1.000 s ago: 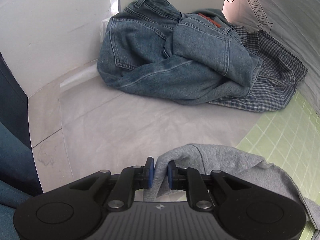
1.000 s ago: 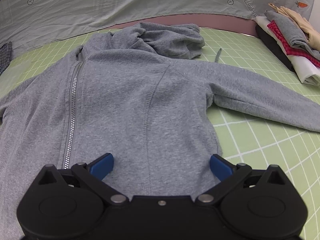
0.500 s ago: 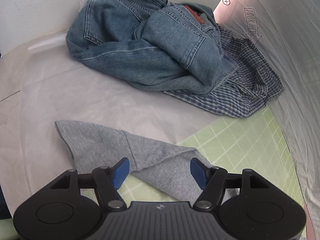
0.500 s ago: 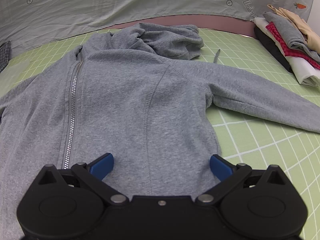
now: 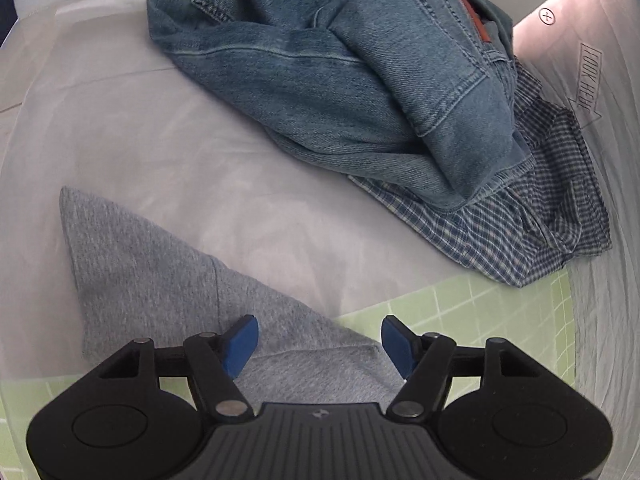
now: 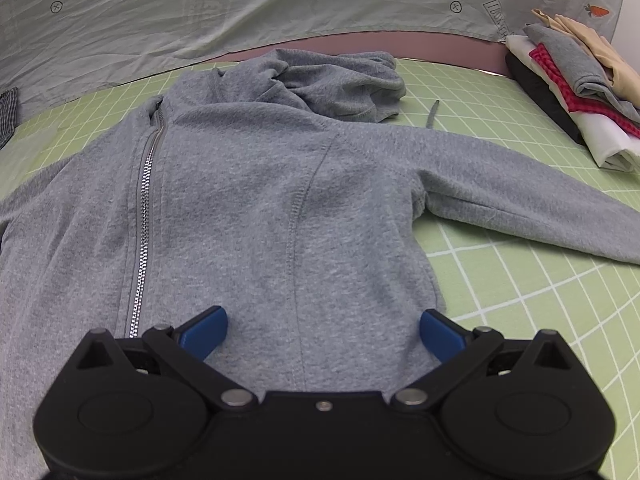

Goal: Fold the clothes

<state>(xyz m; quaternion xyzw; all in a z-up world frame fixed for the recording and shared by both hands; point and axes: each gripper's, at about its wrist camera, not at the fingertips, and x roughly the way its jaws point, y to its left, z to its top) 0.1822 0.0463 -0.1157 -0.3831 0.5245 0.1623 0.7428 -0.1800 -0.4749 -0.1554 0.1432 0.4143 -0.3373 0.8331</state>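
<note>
A grey zip hoodie (image 6: 256,200) lies spread front-up on the green grid mat (image 6: 540,280), its hood bunched at the far end. My right gripper (image 6: 322,330) hovers open over the hoodie's lower body, with nothing between its pads. In the left wrist view one grey sleeve (image 5: 160,280) lies flat, its cuff reaching onto the white cloth. My left gripper (image 5: 318,340) stands open just above that sleeve, its blue pads apart and clear of the fabric.
A heap of blue jeans (image 5: 340,80) lies on a checked shirt (image 5: 540,208) beyond the sleeve. A stack of folded clothes (image 6: 572,92) sits at the mat's far right. A pale printed sheet (image 6: 280,4) hangs behind the mat.
My left gripper was shut on the sleeve's cuff; it has opened, let the sleeve drop flat and drawn back along it while rolling. The right gripper has not moved.
</note>
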